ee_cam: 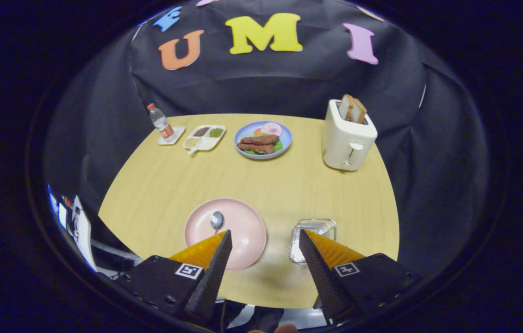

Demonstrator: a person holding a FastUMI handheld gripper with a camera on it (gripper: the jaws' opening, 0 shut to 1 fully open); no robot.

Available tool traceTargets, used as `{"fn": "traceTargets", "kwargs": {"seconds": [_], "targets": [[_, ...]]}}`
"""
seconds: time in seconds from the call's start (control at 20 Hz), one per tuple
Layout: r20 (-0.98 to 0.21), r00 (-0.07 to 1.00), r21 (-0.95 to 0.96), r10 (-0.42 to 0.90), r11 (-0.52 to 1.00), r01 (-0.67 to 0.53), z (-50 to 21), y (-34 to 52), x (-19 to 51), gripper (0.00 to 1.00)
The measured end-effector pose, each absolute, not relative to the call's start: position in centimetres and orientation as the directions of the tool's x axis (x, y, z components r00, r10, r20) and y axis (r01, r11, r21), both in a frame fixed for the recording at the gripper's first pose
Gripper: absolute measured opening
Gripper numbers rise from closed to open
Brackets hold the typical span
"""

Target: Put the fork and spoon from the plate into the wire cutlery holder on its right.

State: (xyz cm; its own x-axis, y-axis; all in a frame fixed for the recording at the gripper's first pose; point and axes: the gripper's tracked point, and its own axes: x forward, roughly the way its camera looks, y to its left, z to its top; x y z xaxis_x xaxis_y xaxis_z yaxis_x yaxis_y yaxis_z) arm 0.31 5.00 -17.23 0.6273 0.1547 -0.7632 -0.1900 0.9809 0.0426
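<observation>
Spoon [216, 220] lies on the pink plate [243, 226], just ahead of the left finger. It is shiny and silver, and its round bowl shows. Its handle goes down behind the finger, so I cannot see that part. I cannot see a fork on the plate.

The holder [314, 227] sits just ahead of the right finger, near the plate. It is a small silver box made of wire, with a bottom full of tiny holes.

The gripper [265, 240] hangs above the near side of the table [159, 185]. Its fingers are spread wide apart and grasp nothing.

Far beyond the fingers are a blue dish [264, 138] with food, a white toaster [347, 138] with bread in it, a small tray [204, 137] and a bottle [160, 121].
</observation>
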Motion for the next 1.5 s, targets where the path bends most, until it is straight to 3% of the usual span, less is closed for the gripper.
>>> {"fn": "traceTargets", "kwargs": {"seconds": [0.15,0.35,0.7,0.8,1.2,1.25,1.5], "targets": [[-0.728,0.661,0.033,0.180,0.973,-0.229,-20.4,9.5,-1.2,0.87],[-0.754,0.623,0.055,0.207,0.965,-0.255,-25.5,13.5,-2.9,0.86],[-0.805,0.579,0.016,0.133,0.979,-0.204,-31.6,13.7,-2.9,0.84],[-0.817,0.563,0.014,0.124,0.981,-0.195,-32.4,13.5,-2.8,0.67],[-0.850,0.520,-0.012,0.087,0.983,-0.184,-34.9,13.3,-2.5,0.35],[-0.858,0.507,-0.002,0.089,0.985,-0.175,-34.8,13.2,-2.7,0.17],[-0.883,0.463,0.015,0.082,0.989,-0.145,-34.7,12.3,-2.7,0.07]]}}
